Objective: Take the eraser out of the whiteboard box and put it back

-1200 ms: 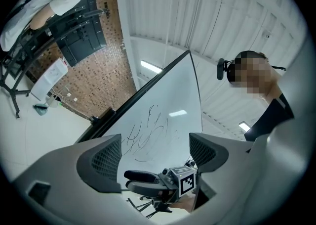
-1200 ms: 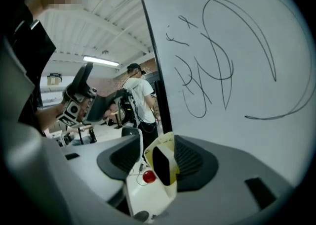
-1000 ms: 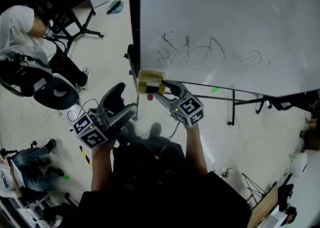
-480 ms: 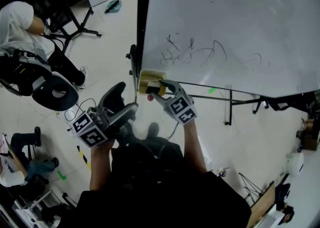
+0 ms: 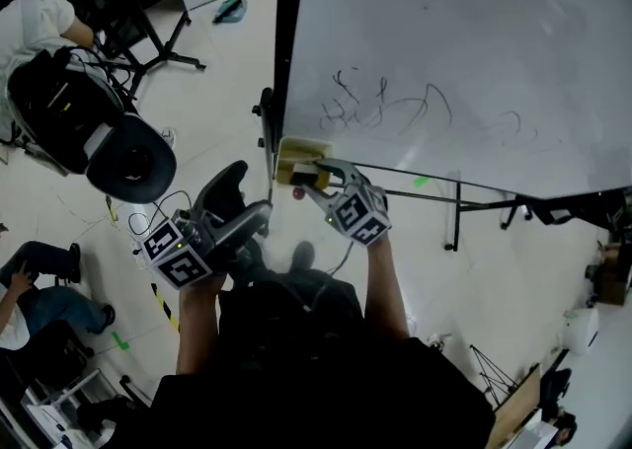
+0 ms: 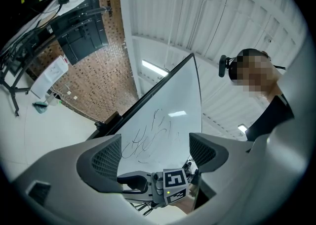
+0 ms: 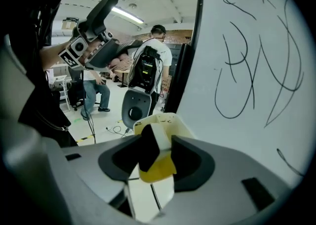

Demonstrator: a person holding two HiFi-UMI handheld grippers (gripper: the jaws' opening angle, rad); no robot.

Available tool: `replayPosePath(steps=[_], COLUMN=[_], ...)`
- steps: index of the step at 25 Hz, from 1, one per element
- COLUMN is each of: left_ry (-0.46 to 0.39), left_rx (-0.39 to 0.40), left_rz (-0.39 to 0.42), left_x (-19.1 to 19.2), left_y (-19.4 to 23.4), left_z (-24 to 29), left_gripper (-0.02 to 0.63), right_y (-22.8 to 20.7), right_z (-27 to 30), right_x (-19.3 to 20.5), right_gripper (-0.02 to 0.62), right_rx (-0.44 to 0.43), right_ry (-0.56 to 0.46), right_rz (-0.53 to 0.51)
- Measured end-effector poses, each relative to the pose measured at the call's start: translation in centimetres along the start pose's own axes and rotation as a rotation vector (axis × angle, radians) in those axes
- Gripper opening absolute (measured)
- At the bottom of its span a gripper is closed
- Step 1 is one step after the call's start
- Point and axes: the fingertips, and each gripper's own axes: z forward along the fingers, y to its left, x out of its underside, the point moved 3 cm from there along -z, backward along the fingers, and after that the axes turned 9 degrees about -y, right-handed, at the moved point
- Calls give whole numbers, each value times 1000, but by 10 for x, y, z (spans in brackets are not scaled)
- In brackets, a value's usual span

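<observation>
Two jaws of the right gripper have just been closing and pinch the eraser, which stands in the yellow box at 7 o'clock of the whiteboard. The left gripper, at 8 o'clock, has its jaws spread, empty. Best is a firm squeeze, then a straight lift so the box stays in place

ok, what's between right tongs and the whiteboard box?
The eraser, upright in the whiteboard box, pinched by the right tongs, whose jaws have just been closing; right gripper view.
</observation>
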Motion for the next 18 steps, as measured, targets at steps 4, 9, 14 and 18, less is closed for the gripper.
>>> replayPosePath(steps=[4, 9, 14, 18], left_ry=[2, 3, 7, 11], left_rx=[-2, -4, -2, 8], left_rz=[3, 3, 1, -1], left_x=[0, 1, 2, 3], left_y=[-1, -2, -3, -5], left_z=[1, 1, 3, 5], left_gripper=[426, 426, 426, 426], right_y=[0, -2, -9, -14], right_z=[-2, -9, -26, -40], right_x=[-1, -3, -18, -30], right_gripper=[186, 172, 170, 169], right_rx=[-17, 19, 63, 96], right_ry=[7, -24, -91, -143], right_rz=[-35, -26, 8, 39])
